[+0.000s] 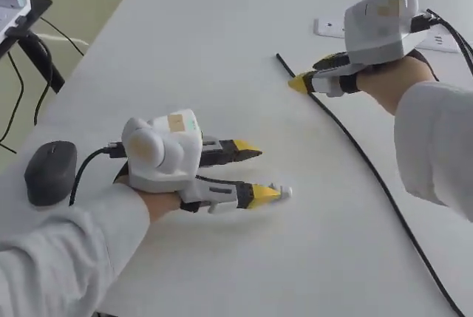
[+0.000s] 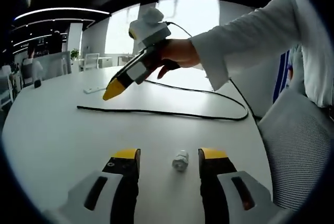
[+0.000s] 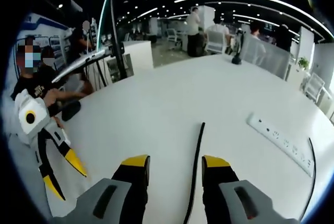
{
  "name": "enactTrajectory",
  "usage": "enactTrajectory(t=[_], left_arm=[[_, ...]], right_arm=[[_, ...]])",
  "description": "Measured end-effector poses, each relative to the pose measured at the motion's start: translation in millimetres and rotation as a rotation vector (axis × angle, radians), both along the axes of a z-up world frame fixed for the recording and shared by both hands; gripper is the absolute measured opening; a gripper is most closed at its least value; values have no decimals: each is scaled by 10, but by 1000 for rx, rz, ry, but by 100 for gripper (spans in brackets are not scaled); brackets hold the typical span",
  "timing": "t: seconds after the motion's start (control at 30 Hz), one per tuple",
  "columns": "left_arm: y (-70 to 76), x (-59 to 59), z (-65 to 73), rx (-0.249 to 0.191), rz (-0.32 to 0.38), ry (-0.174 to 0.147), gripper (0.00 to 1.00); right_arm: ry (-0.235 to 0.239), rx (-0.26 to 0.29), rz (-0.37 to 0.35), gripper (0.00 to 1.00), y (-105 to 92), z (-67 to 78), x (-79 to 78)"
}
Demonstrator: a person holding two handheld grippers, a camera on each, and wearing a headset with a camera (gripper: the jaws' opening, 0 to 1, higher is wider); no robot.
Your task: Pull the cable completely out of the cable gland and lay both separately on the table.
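So, the cable's out of the gland. The small white plastic cable gland sits by itself on the white tabletop, loose between the yellow tips of the left gripper and closer to one jaw than the other. Those jaws are spread apart and aren't pinching it. The long thin black cable lies flat across the table, clearly apart from the gland, with its free end pointing toward a white power strip on the far side. The right gripper is over that end with its jaws parted too. The cable runs down the gap between them, and I can't see any clamping. A dark grey computer mouse sits by the left sleeve near the table edge.
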State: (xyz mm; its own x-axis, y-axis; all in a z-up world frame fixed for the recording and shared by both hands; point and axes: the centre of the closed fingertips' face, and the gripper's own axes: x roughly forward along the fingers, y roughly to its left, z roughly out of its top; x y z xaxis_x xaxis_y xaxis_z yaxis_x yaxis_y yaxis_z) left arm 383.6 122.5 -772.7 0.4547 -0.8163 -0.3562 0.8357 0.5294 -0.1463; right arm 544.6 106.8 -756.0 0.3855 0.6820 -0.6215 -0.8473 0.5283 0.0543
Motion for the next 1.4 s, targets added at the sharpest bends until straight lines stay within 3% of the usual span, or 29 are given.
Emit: enactTrajectory(t=[0.07,0.13,0.27,0.33,0.57,0.87,1.07,1.4], left_arm=[[28,0,74,0,19,-2,46],[53,-18,137,2,45,17,49],[75,-91,291,-6,57,0,55],[108,-136,320,5,69,22,61],[219,-257,485,1,93,8,69],[343,-452,667,30,118,2,77],[433,-567,786,24,149,-15,85],[604,-815,882,27,195,-29,92]], right_arm=[[-10,11,3,41,-48,54,-158],[-12,27,2,45,-95,99,-317],[-12,51,-1,54,-189,168,-618],[-11,69,-6,60,-245,203,-781],[1,92,-15,71,-447,223,-1248],[-15,93,-26,82,-732,245,-1675],[-37,83,-35,90,-911,286,-1887],[-57,131,-97,99,-1149,392,-2270]])
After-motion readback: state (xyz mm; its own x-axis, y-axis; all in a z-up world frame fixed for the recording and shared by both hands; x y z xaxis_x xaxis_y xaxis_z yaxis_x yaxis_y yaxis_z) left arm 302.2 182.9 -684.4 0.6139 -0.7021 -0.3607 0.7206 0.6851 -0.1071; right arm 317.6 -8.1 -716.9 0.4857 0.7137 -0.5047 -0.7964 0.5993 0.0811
